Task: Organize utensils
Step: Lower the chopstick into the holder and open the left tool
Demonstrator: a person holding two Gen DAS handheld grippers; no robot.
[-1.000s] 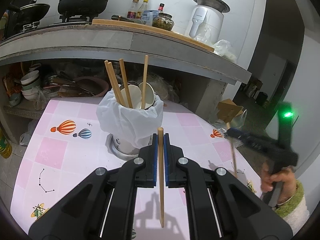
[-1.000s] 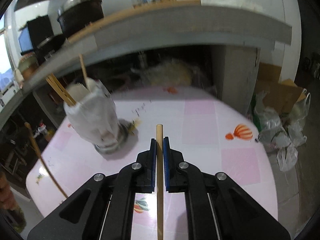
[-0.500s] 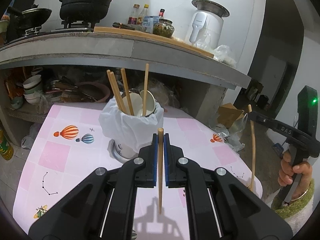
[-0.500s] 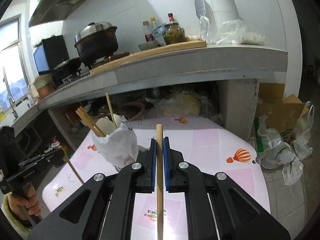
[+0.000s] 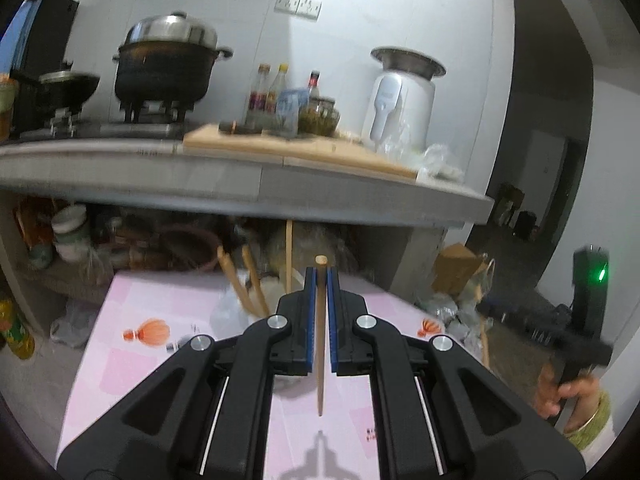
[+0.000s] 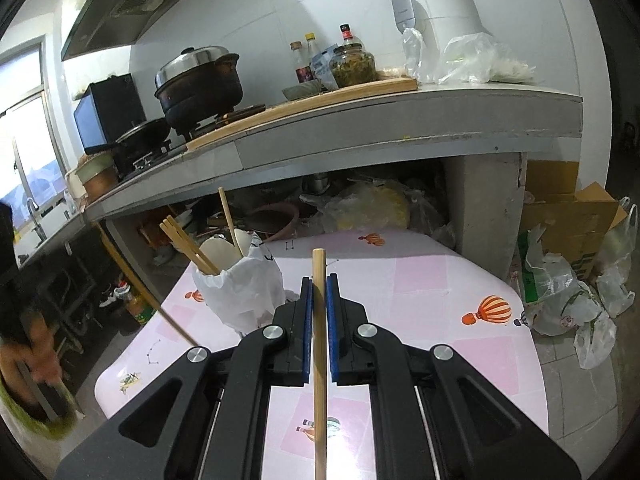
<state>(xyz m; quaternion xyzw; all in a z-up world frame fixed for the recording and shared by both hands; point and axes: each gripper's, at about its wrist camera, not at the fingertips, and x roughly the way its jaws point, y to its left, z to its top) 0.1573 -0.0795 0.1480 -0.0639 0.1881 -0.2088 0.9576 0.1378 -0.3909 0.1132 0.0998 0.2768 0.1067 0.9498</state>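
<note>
Both grippers have risen since the earlier frames, and the kitchen counter now fills more of each view. The left black two-finger gripper (image 5: 319,280) is clamped on a thin wooden chopstick (image 5: 320,344) held upright, its tip clear of the pink balloon-print tabletop (image 5: 132,352). The right black gripper (image 6: 319,288) pinches a second upright wooden chopstick (image 6: 319,352) likewise. The white bag-wrapped utensil holder (image 6: 244,292), already bristling with chopsticks, sits ahead and left of the right gripper and just beyond the left one's fingertips, so the left looks nearer.
</note>
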